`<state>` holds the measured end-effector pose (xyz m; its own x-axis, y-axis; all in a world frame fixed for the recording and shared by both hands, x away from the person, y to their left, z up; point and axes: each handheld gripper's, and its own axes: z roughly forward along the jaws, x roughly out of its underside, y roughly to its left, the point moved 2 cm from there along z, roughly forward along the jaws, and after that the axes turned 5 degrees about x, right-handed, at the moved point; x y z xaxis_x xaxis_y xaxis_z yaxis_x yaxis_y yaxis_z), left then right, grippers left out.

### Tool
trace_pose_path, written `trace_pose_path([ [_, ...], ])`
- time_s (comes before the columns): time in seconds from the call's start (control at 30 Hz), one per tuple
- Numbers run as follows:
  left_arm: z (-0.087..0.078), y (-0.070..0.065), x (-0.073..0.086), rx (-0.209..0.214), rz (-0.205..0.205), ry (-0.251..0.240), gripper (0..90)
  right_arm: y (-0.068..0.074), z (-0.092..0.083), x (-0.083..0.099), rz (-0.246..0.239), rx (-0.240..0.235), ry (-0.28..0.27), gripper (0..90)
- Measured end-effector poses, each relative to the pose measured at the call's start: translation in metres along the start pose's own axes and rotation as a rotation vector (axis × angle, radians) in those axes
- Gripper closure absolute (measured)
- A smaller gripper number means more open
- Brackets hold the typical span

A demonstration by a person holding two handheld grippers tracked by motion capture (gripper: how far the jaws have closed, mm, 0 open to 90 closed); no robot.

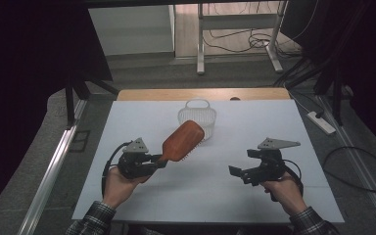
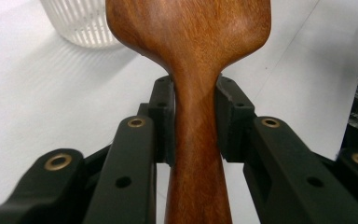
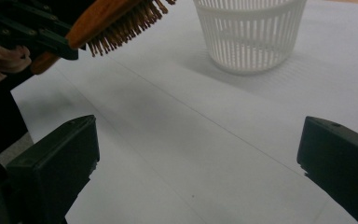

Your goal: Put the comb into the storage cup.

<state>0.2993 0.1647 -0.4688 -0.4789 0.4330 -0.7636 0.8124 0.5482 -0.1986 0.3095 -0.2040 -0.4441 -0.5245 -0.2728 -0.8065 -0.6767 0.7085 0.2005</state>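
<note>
A wooden hairbrush (image 1: 182, 141) is held by its handle, clamped between the jaws of the left gripper (image 1: 160, 160), with the head raised above the white table (image 1: 254, 205) and tilted toward the white slatted basket (image 1: 197, 116), bristles turned downward. The right gripper (image 1: 237, 173) is kept over the table well to the side, its jaws wide apart with nothing between them. Because the brush is gripped only at the narrow neck, the heavy head could be pivoted or slipped downward, and the light basket could be knocked over if its rim is clipped.
</note>
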Motion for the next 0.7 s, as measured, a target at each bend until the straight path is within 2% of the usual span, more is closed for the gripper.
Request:
trace_pose_path([
  [0.23,0.007,-0.005,-0.007,0.017,0.0,-0.015,70.9,0.006,0.005,-0.011,0.014,-0.024,-0.021,0.0],
  [0.4,0.012,-0.01,-0.011,0.019,0.014,-0.016,70.9,0.009,0.01,-0.017,0.029,-0.036,-0.017,0.0],
  [0.47,0.014,-0.011,-0.012,0.019,0.014,-0.02,70.9,0.011,0.013,-0.02,0.04,-0.056,-0.007,0.0],
  [0.7,0.02,-0.014,-0.015,0.019,0.018,-0.026,70.9,0.017,0.023,-0.026,0.036,-0.054,0.013,0.0],
])
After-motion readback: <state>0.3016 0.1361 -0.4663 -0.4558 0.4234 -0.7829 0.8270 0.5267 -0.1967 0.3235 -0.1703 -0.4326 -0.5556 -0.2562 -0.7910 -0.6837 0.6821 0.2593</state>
